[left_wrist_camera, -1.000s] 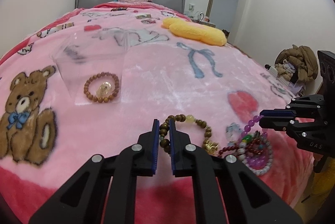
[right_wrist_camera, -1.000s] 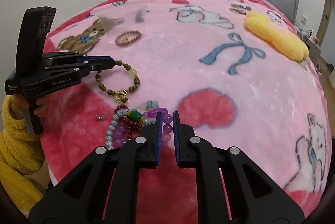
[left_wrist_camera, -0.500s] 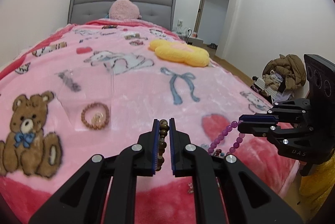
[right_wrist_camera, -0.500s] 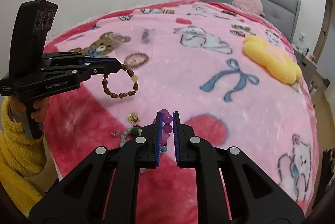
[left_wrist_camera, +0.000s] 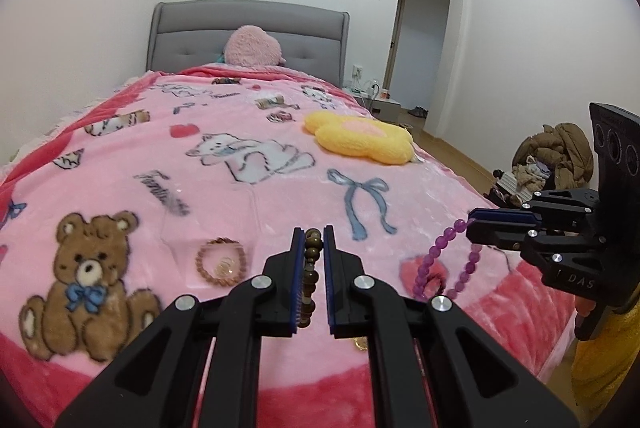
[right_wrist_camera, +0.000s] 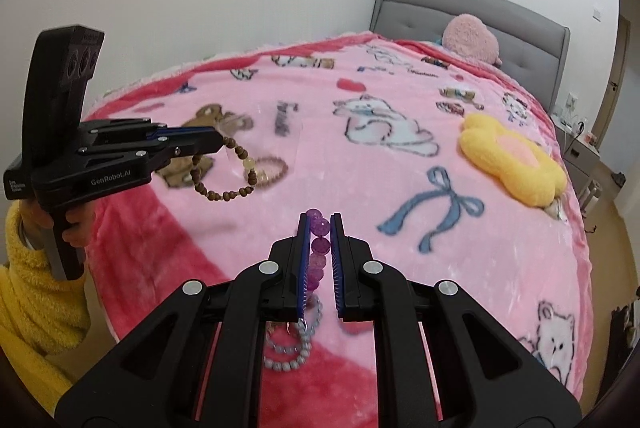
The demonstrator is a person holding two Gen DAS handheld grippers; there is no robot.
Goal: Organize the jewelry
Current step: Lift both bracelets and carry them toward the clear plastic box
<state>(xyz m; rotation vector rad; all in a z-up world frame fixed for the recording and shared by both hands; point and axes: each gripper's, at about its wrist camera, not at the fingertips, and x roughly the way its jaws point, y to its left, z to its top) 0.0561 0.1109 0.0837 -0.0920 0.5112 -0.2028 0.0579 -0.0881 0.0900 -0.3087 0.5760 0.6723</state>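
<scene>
Two bracelets in hand, both lifted clear of the pink blanket (left_wrist_camera: 280, 188).

Item 1: brown wooden-bead bracelet (right_wrist_camera: 224, 180), pinched between the pads of my left gripper (left_wrist_camera: 311, 240), loop dangling below the tips. Light, limp and free to swing, I judge; the beads are hard and round, so they may roll in the pads. Best held across one bead.

Item 2: purple bead bracelet (right_wrist_camera: 318, 248), clamped in my right gripper (right_wrist_camera: 320, 228), its strand drooping below. Glassy beads look slippery.

Item 3: grey bead bracelet (right_wrist_camera: 292, 344), loose on the blanket beneath the right gripper.

Item 4: tan bracelet (left_wrist_camera: 219, 262), lying flat ahead and left of the left gripper, seemingly inside a clear bag (left_wrist_camera: 208, 220), whose flimsy, hard-to-see film would want pinching at an edge.
</scene>
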